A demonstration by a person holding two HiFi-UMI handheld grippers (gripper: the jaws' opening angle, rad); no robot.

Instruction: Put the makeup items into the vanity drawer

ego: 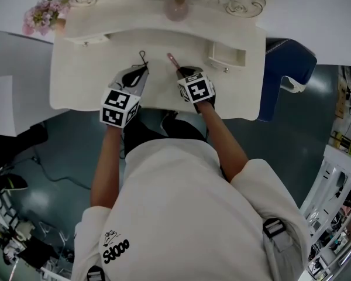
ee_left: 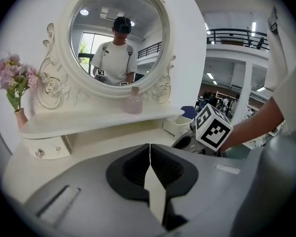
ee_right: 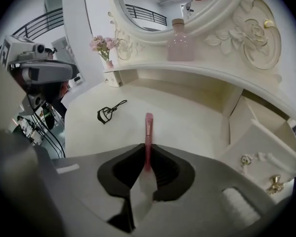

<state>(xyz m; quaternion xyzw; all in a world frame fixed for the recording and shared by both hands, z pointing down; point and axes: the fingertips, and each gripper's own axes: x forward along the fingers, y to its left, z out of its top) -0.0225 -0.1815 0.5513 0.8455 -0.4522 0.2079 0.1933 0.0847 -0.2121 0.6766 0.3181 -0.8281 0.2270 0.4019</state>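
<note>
Our right claw [ee_right: 147, 151] pinches pink brush [ee_right: 148, 125], frame centre, by handle; we judge it light, stiff, slim, may roll; left claw [ee_left: 149, 151] closed, empty

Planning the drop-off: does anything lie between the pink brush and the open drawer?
Nothing visible does: only bare tabletop separates the pink brush in the right hand-held gripper from the open drawer.

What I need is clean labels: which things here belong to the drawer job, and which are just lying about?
Job: makeup brush in the right gripper; eyelash curler; open drawer.
Lying about: pink bottle; flowers; mirror.
</note>
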